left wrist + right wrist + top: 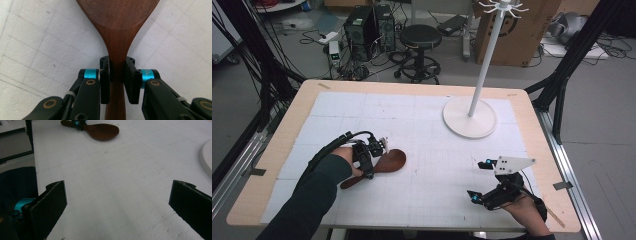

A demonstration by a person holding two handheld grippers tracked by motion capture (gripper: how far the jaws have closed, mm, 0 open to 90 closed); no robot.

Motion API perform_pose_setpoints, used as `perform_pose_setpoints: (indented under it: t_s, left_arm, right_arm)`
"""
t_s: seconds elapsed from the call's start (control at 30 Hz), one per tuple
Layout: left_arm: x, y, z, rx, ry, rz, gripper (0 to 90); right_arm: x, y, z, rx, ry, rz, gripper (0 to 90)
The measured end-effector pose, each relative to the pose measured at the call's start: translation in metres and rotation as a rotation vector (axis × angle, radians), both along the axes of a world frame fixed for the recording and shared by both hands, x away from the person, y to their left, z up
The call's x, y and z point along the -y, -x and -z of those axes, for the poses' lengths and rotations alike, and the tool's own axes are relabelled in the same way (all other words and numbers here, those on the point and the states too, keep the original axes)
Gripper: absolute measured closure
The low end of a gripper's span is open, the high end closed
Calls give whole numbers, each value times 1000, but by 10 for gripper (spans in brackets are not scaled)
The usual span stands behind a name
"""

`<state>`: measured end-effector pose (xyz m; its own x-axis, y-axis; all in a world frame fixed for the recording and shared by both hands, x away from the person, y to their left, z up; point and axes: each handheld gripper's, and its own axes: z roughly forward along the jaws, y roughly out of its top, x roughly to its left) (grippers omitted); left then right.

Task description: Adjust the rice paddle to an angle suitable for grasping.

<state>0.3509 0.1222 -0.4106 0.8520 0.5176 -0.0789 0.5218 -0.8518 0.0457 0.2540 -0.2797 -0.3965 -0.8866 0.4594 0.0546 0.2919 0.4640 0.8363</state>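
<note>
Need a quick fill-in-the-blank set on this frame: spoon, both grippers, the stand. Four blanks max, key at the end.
1. The left gripper has its jaws closed on the handle of a wooden ____.
2. The right gripper holds nothing; its jaws stand ____.
3. The wooden spoon lies on the white gridded mat, its bowl pointing toward the ____ side of the high view.
4. The white stand has a base whose shape is ____.

Missing words: spoon; open; right; round
</note>
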Motion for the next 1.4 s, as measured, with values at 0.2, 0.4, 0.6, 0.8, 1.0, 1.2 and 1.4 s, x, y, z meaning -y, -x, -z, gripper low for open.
perform_pose_setpoints:
  t_s: [0.2,0.4,0.6,0.8,1.0,1.2,1.4]
  left_arm:
    - [0,1,0,9,3,14,775]
    - [-3,-1,0,-3,18,13,777]
    - [-3,0,0,2,19,27,785]
    - [-8,0,-3,21,58,49,787]
    - [-7,5,-13,52,124,87,786]
    - [7,14,-21,67,121,165,786]
    - [31,21,-29,71,106,244,785]
  right_arm:
    - [-2,0,1,-7,5,-4,4]
    - [-3,0,1,-11,8,-4,4]
    - [-3,0,2,-16,13,-5,4]
    - [-2,-1,2,-17,12,-2,4]
    - [-1,-1,2,-14,10,2,4]
    - [-2,-1,1,-13,9,-4,4]
    - [-2,-2,1,-15,6,-9,4]
